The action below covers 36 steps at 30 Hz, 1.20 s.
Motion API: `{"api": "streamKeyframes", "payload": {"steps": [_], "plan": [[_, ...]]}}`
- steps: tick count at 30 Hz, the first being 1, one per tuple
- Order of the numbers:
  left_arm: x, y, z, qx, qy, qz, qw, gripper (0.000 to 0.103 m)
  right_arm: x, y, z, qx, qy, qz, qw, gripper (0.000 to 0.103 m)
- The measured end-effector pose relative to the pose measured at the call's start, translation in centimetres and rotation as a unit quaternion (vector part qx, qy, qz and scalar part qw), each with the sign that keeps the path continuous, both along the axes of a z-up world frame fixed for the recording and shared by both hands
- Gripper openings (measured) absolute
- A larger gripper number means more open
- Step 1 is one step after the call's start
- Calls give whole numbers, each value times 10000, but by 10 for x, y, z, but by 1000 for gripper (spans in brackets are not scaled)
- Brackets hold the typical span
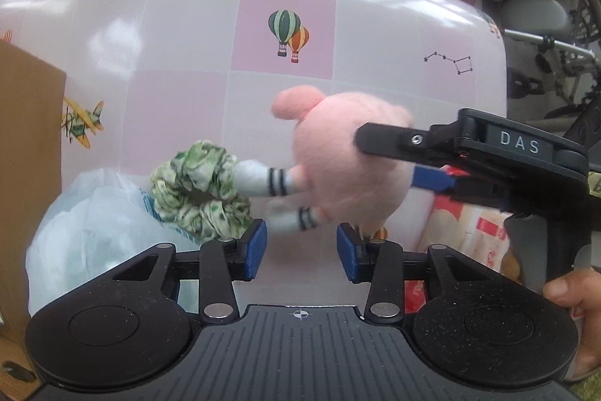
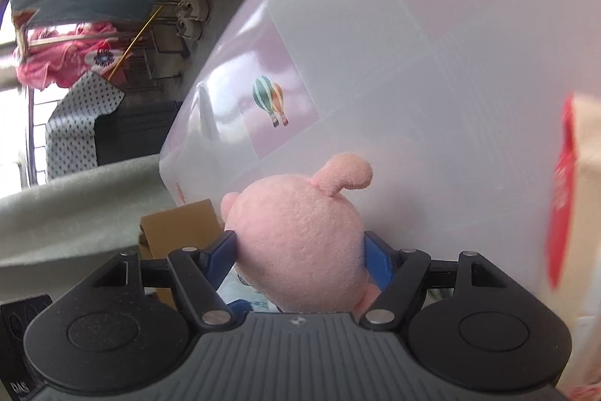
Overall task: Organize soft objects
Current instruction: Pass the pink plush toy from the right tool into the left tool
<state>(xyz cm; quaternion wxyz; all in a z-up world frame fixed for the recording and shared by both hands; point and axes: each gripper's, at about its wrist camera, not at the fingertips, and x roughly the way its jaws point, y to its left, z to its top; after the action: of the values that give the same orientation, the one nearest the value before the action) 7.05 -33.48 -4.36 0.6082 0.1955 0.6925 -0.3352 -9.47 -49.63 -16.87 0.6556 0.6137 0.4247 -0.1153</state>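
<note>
A pink plush toy (image 1: 338,156) with white striped socks hangs over the table, my right gripper (image 1: 390,156) shut on its round body from the right. In the right wrist view both blue pads press into the plush (image 2: 296,213) on either side of my right gripper (image 2: 299,239). One sock foot touches a green-and-white scrunchie (image 1: 199,190), which lies on a pale plastic bag (image 1: 86,224). My left gripper (image 1: 302,250) points down just short of the plush's legs. A gap shows between its blue pads, with nothing in it.
The table (image 1: 188,25) has a glossy pink-and-white cloth with printed balloons. A brown cardboard box (image 1: 26,138) stands at its left edge. A red-and-cream packet (image 1: 469,232) lies at the right. A person's hand (image 1: 574,292) holds the right gripper. Clutter lies beyond the table.
</note>
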Motion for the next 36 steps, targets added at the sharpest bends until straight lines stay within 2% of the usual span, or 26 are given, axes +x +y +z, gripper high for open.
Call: {"api": "streamKeyframes", "payload": {"steps": [3,4,6,9,12,14,18,20,22,24,25,28,31,34,36], "plan": [[3,12,3,29,85,324,9994,41,5,-3,26,-937,-30,549,9941,52],[6,16,4,25,111,449,9989,41,9,0,37,-1422,-17,825,9864,52],[11,25,4,29,119,686,9976,41,18,11,57,-2423,-55,1399,9600,52],[20,36,6,19,62,960,9954,41,24,39,76,-3680,-257,2263,9015,52],[25,42,8,-9,61,1113,9938,41,26,84,81,-4680,-381,3249,8210,54],[26,43,8,-22,78,1152,9933,41,20,110,73,-5085,-358,3789,7724,55],[25,41,9,-85,203,1158,9930,43,-1,154,65,-5599,-439,4449,6976,58],[22,39,8,-134,301,1138,9930,44,-11,169,63,-5735,-423,4637,6740,58],[19,36,7,-170,410,1118,9927,45,-20,179,61,-5753,-396,4727,6663,60],[15,32,5,-184,503,1092,9926,48,-28,187,63,-5665,-386,4766,6711,63],[13,31,5,-189,541,1066,9926,49,-30,190,63,-5577,-402,4773,6779,64],[7,25,2,-178,631,982,9930,55,-42,193,66,-5193,-402,4755,7090,65],[-1,20,-1,-133,718,879,9934,62,-51,186,70,-4716,-352,4585,7524,65],[-8,16,-8,-47,840,809,9932,67,-59,173,79,-4495,-327,4313,7816,65],[-12,14,-13,-3,934,814,9923,67,-61,161,84,-4405,-306,4146,7957,65]]}}
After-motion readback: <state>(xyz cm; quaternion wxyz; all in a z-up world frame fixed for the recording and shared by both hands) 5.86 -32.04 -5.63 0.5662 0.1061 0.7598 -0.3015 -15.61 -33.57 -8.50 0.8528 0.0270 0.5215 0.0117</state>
